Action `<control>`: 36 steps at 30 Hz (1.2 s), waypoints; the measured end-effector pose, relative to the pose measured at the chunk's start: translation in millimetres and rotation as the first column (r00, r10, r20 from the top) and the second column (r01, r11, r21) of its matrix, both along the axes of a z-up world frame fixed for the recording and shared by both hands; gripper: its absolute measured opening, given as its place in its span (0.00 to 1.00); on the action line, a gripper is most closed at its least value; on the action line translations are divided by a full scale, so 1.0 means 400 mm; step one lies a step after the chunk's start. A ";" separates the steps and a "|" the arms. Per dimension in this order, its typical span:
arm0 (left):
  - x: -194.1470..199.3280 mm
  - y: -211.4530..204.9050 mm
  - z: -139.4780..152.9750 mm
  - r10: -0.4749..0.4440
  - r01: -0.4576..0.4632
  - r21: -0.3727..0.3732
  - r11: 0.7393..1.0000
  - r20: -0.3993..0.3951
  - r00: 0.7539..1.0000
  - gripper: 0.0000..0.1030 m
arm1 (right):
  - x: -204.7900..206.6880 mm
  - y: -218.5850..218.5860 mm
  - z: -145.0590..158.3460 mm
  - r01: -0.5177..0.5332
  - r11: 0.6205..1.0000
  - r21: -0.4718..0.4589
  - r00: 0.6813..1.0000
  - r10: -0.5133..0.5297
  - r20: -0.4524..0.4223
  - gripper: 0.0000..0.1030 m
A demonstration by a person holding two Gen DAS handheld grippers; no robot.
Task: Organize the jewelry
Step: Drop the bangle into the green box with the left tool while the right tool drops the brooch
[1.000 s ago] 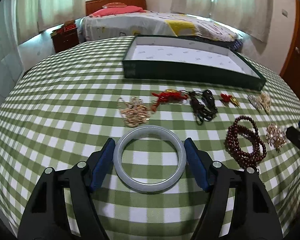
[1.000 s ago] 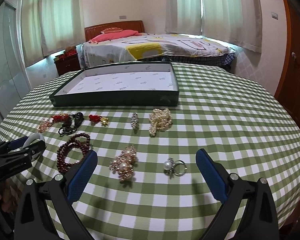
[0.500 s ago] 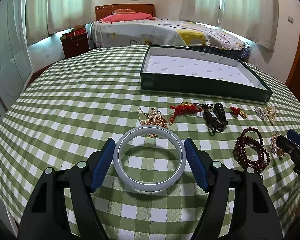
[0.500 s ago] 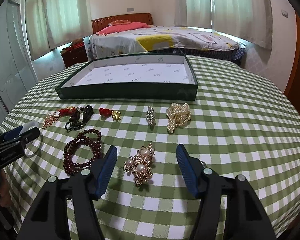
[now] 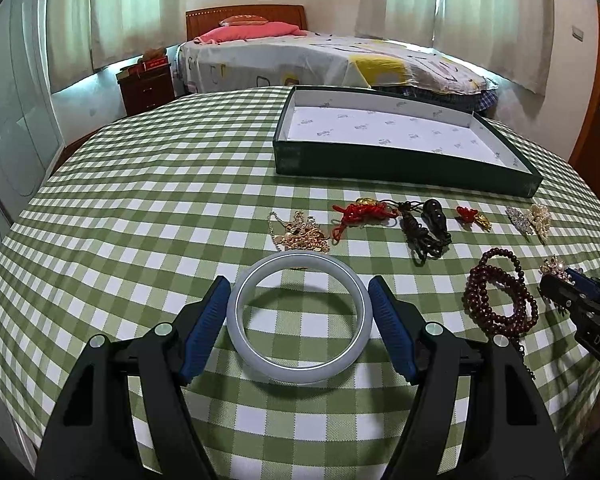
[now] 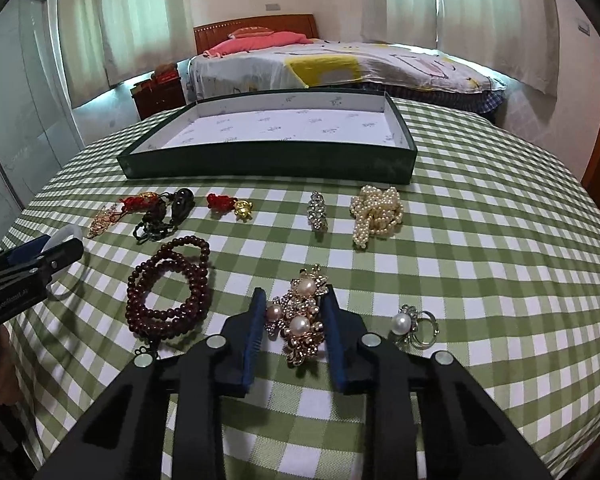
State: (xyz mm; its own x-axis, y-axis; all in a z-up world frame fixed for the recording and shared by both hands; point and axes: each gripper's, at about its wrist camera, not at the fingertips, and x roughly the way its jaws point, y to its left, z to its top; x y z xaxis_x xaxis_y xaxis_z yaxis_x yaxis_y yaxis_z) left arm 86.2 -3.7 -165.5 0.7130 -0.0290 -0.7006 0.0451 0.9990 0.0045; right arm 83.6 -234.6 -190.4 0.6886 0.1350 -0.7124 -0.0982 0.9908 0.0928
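My left gripper (image 5: 298, 290) is shut on a pale jade bangle (image 5: 296, 368) and holds it just above the checked cloth, where it casts a shadow. My right gripper (image 6: 293, 294) has its jaws closing on a gold brooch with pearls (image 6: 302, 320). Both blue pads touch the brooch's sides, and it still lies on the cloth. In the left wrist view the right gripper (image 5: 568, 284) reaches in from the right. In the right wrist view the left gripper (image 6: 60, 252) shows at the left with the bangle (image 6: 66, 236). An open green box (image 5: 400, 164) with a white lining stands beyond the jewelry.
Also on the cloth are a dark red bead necklace (image 6: 168, 292), a pearl ring (image 6: 414, 326), a pearl strand (image 6: 376, 214), a crystal clip (image 6: 317, 210), a red-and-gold charm (image 6: 230, 204), a black cord pendant (image 6: 168, 216), a red knot (image 5: 360, 214) and a gold chain (image 5: 300, 236). Behind the table is a bed (image 5: 320, 60).
The right gripper's jaws have gone from wide open to closed in on the pearl brooch, and it has shifted left over the brooch. The left gripper still holds the bangle.
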 end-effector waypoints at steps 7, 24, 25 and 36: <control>-0.007 -0.011 0.014 -0.017 0.017 0.000 1.000 0.016 1.000 0.67 | -0.012 -0.011 0.005 0.011 1.000 0.020 1.000 -0.011 0.005 0.26; 0.007 -0.028 0.092 -0.038 0.040 -0.024 0.999 0.070 0.997 0.67 | -0.013 -0.027 0.095 0.015 0.998 0.058 0.996 -0.021 0.092 0.26; 0.013 -0.030 0.100 -0.039 0.042 -0.029 0.999 0.074 0.996 0.67 | -0.007 -0.029 0.108 0.015 0.998 0.060 0.994 -0.022 0.106 0.26; 0.175 -0.081 0.205 -0.068 0.077 -0.043 0.996 0.169 0.983 0.67 | 0.131 -0.045 0.222 0.007 0.999 0.037 0.973 -0.016 0.230 0.26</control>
State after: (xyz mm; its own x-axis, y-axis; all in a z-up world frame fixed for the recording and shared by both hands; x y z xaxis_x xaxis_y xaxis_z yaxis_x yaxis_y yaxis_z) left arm 156.0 -36.0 -83.4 0.8145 -0.1164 -0.5684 0.1202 0.9923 -0.0310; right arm 135.8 -252.5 -101.6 0.8352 0.1487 -0.5294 -0.1095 0.9884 0.1048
